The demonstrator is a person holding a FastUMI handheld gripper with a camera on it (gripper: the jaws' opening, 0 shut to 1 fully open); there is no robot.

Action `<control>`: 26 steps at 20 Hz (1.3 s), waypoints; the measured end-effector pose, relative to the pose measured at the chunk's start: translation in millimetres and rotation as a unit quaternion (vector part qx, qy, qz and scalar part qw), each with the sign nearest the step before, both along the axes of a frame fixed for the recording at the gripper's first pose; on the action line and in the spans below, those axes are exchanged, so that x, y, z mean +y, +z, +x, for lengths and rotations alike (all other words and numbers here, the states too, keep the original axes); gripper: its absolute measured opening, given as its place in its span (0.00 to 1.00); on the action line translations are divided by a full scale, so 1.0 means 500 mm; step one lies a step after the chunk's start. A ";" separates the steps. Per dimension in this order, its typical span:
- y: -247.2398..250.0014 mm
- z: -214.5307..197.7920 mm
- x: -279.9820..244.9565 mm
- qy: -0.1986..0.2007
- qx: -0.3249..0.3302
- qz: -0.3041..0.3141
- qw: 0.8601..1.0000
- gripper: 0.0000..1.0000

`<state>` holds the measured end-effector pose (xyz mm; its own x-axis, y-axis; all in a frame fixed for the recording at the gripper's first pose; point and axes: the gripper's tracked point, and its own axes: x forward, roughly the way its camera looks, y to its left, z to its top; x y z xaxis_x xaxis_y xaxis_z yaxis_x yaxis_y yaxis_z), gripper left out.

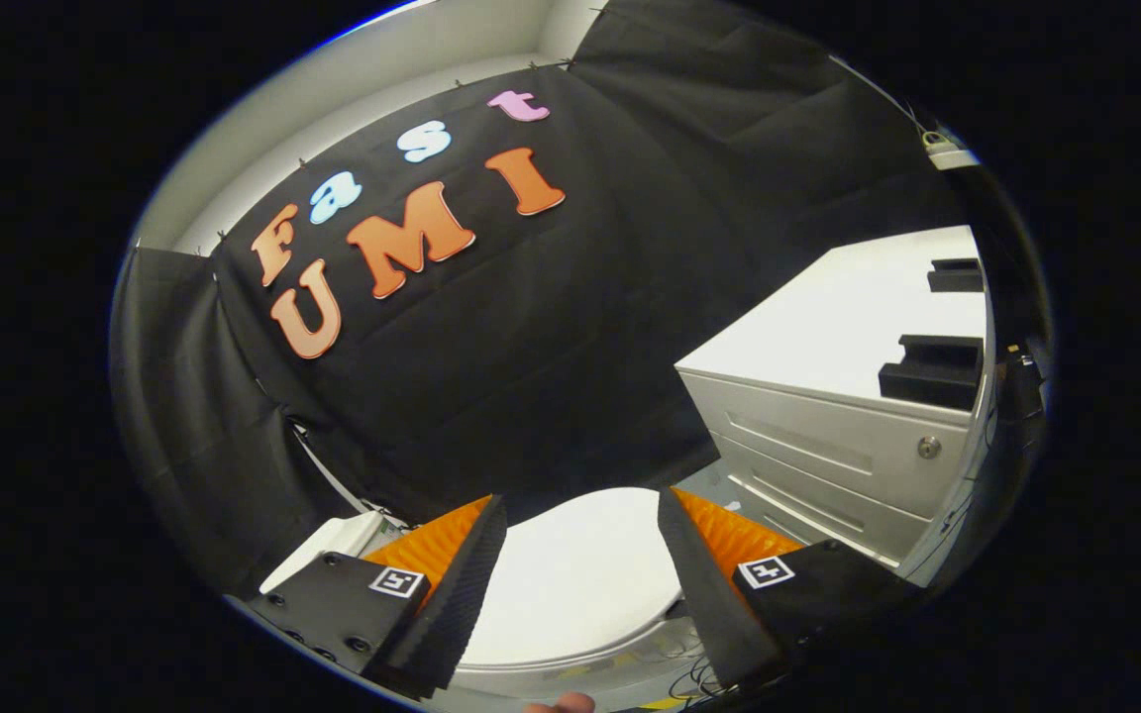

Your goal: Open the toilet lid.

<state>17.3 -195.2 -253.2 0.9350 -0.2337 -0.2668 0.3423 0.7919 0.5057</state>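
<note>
Gripper (580, 510) spread wide, nothing held. Both fingers (462, 584) hang above the toilet lid (570, 584), one over each side, pads ribbed orange. A fingertip (559, 704) sits just nearer than the lid's front edge.

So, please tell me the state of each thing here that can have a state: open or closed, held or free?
tool: open, fingers apart, holding nothing, above the lid.
toilet lid: closed, lying flat, seen between the fingers, not gripped.
cabinet drawers: all closed.
drawer lock: no key in it; locked or not, cannot tell.
black blocks: resting on the cabinet top, free.
</note>
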 end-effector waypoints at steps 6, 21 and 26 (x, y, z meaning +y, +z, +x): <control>-0.145 -0.029 -0.075 -0.068 0.013 0.107 0.992 0.99; -0.416 -0.050 -0.054 -0.147 0.079 0.336 0.927 0.97; -0.434 -0.017 -0.057 -0.128 0.082 0.332 0.931 0.83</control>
